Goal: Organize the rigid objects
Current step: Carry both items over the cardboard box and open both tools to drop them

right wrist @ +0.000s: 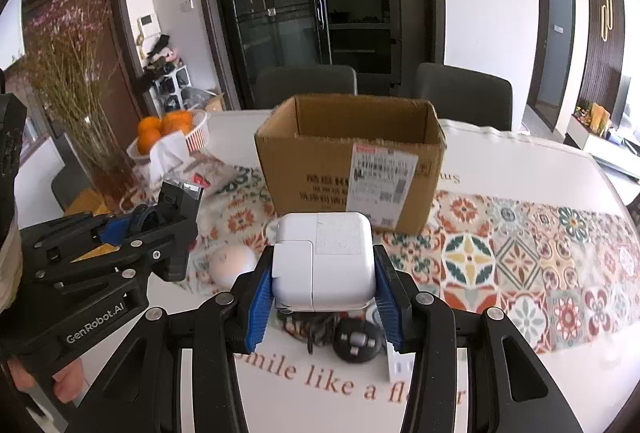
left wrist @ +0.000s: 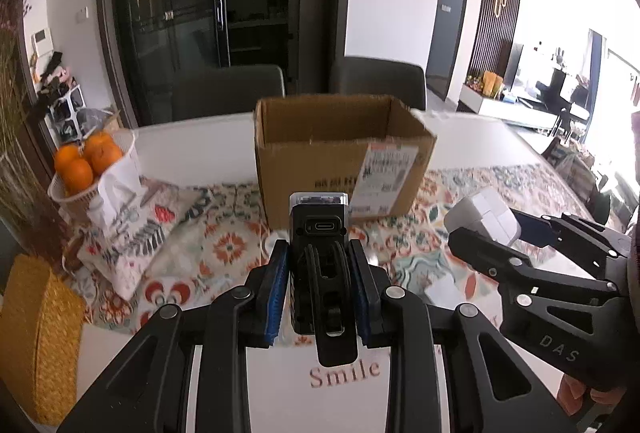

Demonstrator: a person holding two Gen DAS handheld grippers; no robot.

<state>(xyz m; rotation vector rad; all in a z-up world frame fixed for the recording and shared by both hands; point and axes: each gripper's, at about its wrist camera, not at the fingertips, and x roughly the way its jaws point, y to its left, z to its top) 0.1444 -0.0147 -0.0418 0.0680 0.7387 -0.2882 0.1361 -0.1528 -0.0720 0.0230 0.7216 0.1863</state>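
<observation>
My left gripper [left wrist: 319, 261] is clamped on a black device [left wrist: 318, 233]; my right gripper [right wrist: 324, 281] is clamped on a white charger [right wrist: 325, 261]. I hold both above the table [right wrist: 520, 161], near the open box [right wrist: 352, 157].

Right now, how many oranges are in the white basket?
3 visible in the white basket at the table's far left: one orange on top, one behind-left, one in front. More may sit hidden underneath.
</observation>
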